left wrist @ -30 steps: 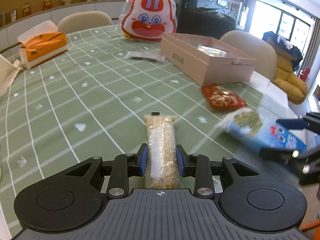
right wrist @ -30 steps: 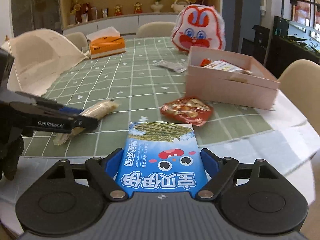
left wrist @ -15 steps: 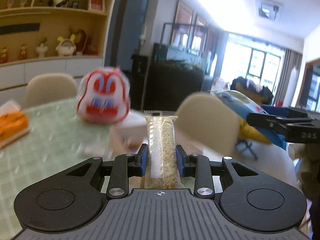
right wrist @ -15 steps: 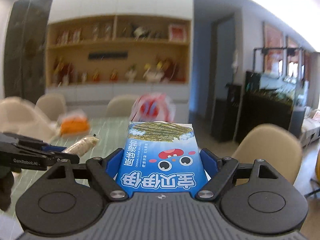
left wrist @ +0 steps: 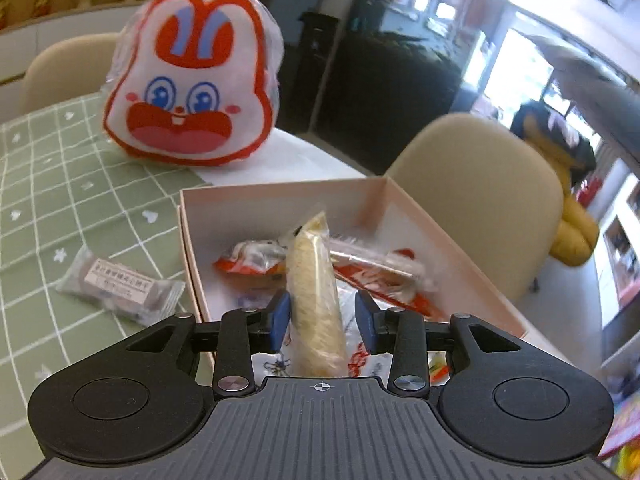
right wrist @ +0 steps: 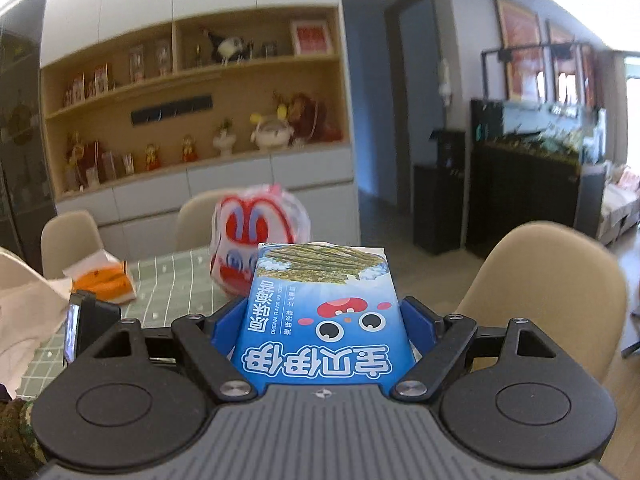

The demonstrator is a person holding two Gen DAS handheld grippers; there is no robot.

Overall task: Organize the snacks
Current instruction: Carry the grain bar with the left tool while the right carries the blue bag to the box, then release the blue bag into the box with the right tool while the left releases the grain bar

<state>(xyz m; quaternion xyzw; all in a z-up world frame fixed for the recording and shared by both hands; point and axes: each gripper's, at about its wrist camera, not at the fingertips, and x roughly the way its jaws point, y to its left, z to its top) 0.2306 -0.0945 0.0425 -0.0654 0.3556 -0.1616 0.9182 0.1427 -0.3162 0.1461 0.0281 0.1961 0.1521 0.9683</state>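
Observation:
My left gripper hangs over the open pink box. Its jaws stand apart, and the grain bar in clear wrap tilts loose between them, its tip over the red snack packets in the box. My right gripper is shut on the blue seaweed snack packet and holds it high above the table, pointing at the room.
A rabbit-face snack bag stands on the green checked tablecloth behind the box. A small grey wrapped snack lies left of the box. Beige chairs ring the table. An orange tissue pack sits at the far left.
My left gripper swung from the table up and over the pink box, then its jaws opened and the grain bar tilted loose. My right gripper lifted the seaweed packet off the table.

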